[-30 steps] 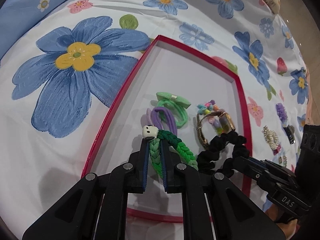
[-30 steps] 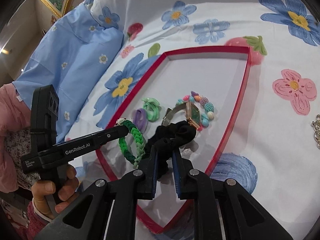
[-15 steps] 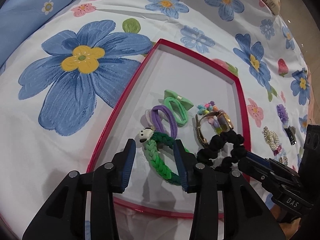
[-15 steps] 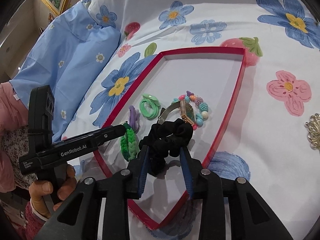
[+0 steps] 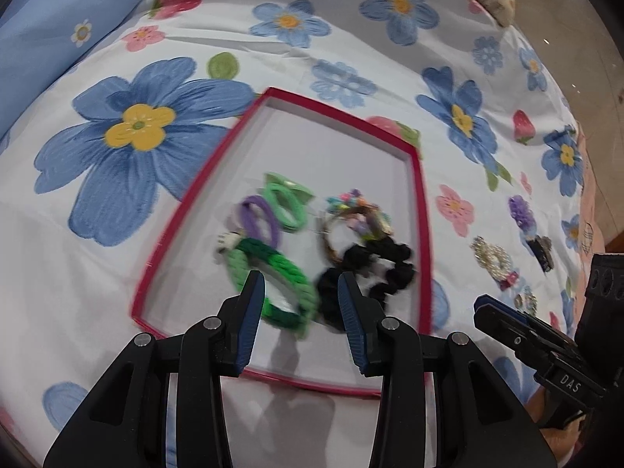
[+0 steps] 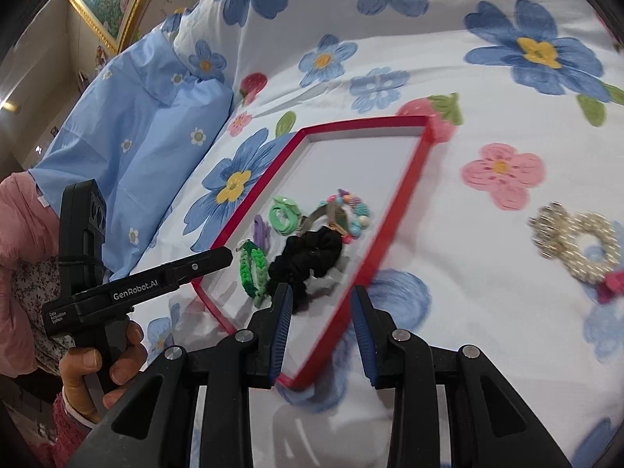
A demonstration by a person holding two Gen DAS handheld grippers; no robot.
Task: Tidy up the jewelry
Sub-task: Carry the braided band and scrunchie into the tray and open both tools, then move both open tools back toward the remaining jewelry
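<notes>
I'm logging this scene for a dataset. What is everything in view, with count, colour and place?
tray: 1, red rim, white floor, on bedsheet
braided bracelet: 1, green, tray front left
scrunchie: 1, black, tray front right
purple hair tie: 1, tray middle
green hair tie: 1, light green, behind the purple one
beaded bracelet: 1, multicolour, tray right
watch: 1, gold-toned, by the beads
pearl bracelet: 1, white, on sheet right of tray
bedsheet: 1, white, floral
pillow: 1, light blue, left
left gripper: black, open
right gripper: black, open

Both grippers black w/ blue ribbed pads, silver screws. Left gripper [image 6: 230,255] marked "GenRobot.AI"; bare hand [image 6: 99,366], pink sleeve behind it, floral cuff.
</notes>
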